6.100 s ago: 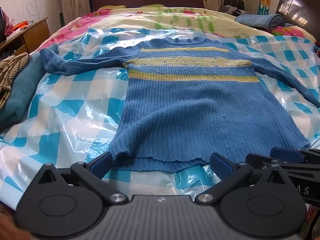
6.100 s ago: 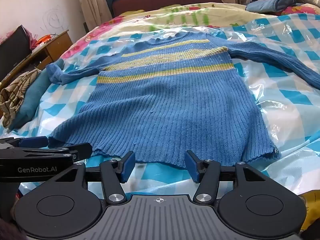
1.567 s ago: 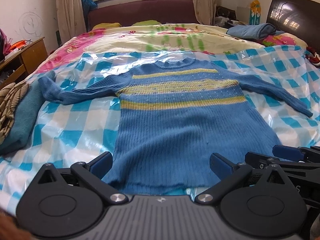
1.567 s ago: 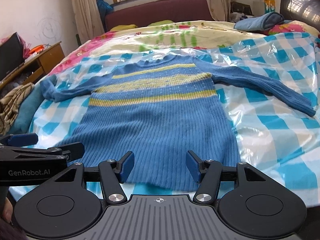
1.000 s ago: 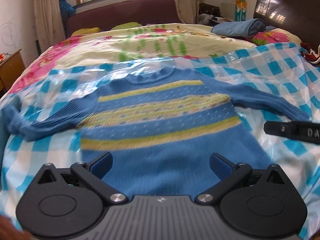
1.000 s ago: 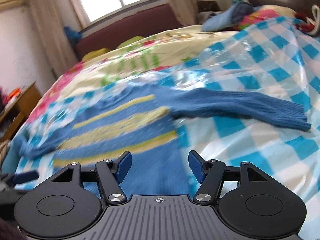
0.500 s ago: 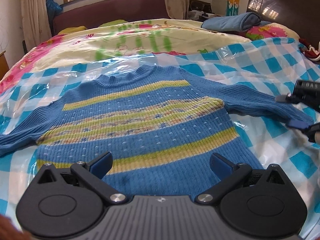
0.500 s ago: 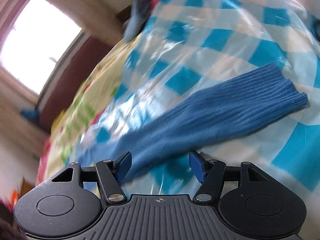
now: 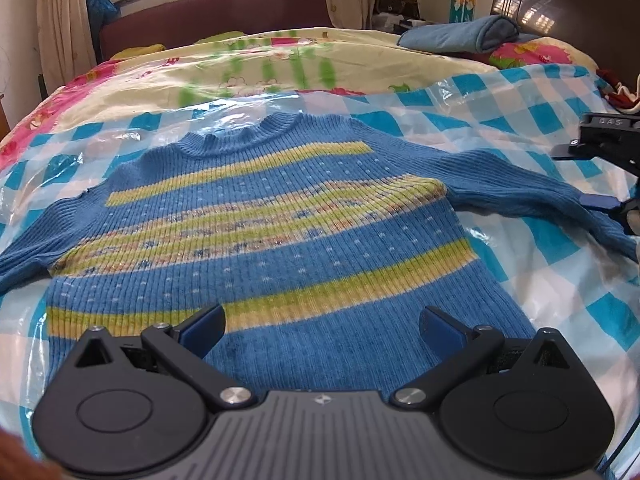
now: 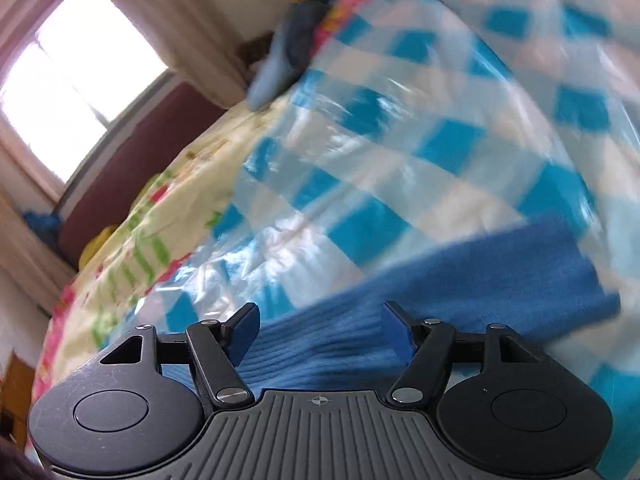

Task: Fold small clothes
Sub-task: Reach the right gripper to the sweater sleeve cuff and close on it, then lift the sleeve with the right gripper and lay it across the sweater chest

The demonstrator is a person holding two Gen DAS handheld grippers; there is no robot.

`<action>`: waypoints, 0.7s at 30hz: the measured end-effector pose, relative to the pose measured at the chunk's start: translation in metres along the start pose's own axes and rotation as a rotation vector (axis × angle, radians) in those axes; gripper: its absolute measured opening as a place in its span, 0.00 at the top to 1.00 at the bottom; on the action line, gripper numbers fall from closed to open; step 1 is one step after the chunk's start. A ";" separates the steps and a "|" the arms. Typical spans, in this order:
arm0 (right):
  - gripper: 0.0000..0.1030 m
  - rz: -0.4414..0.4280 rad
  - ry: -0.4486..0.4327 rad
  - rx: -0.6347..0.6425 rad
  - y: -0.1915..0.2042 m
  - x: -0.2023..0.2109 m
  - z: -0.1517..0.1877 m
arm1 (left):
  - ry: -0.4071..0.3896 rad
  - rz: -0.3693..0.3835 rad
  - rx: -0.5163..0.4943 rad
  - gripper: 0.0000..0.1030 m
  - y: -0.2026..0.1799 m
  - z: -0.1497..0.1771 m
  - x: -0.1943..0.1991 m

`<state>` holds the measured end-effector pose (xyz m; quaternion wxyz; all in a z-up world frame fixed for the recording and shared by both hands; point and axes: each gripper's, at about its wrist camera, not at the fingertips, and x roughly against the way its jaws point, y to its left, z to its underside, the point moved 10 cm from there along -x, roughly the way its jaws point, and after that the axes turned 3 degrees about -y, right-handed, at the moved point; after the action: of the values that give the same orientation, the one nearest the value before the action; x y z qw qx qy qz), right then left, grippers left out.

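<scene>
Sweater (image 9: 280, 232) lies flat, face up, on the checkered plastic sheet (image 9: 500, 120) over the bed, sleeves spread. Step in hand looks like the first fold: right tongs (image 10: 320, 332) are opening, sleeve (image 10: 460, 292) between the jaws, not pinched. Next move likely needs closing on the cuff at 3 o'clock. Left tongs (image 9: 322, 326) wide open over the sweater body, holding nothing.

Left gripper (image 9: 322, 322) jaws wide, right gripper (image 10: 320, 326) jaws opening, rolled
</scene>
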<state>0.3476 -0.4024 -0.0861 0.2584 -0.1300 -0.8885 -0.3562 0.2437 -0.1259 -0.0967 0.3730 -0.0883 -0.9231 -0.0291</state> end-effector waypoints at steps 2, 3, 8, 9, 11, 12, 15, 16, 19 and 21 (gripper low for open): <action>0.33 -0.029 -0.023 -0.020 -0.006 0.018 0.002 | -0.004 0.005 -0.002 0.00 -0.002 0.000 0.001; 0.33 -0.035 -0.037 -0.006 -0.010 0.030 0.004 | -0.006 0.008 -0.002 0.00 -0.003 0.000 0.001; 0.33 -0.004 -0.005 -0.062 -0.049 0.051 0.014 | -0.002 0.019 -0.009 0.00 -0.013 0.003 0.000; 0.33 0.015 0.001 -0.087 -0.059 0.048 0.014 | 0.002 0.021 -0.012 0.00 -0.015 0.004 0.000; 0.33 0.015 0.017 -0.140 -0.067 0.041 0.013 | 0.006 0.021 -0.021 0.00 -0.019 0.006 0.001; 0.33 0.009 0.018 -0.163 -0.068 0.038 0.011 | 0.007 0.020 -0.027 0.00 -0.021 0.006 0.002; 0.34 0.025 -0.011 -0.206 -0.073 0.029 0.003 | 0.017 0.016 -0.031 0.00 -0.025 0.006 0.002; 0.35 0.035 -0.022 -0.235 -0.077 0.026 0.000 | 0.023 0.016 -0.032 0.00 -0.027 0.006 0.002; 0.62 0.035 -0.023 -0.336 -0.088 0.014 -0.007 | 0.040 0.001 -0.045 0.00 -0.032 0.008 0.003; 0.88 0.032 -0.001 -0.363 -0.090 0.007 -0.010 | 0.048 -0.014 -0.057 0.00 -0.034 0.010 0.005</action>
<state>0.3082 -0.4736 -0.1270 0.2358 -0.1889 -0.8075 -0.5066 0.2276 -0.1577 -0.1000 0.3923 -0.0918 -0.9133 -0.0602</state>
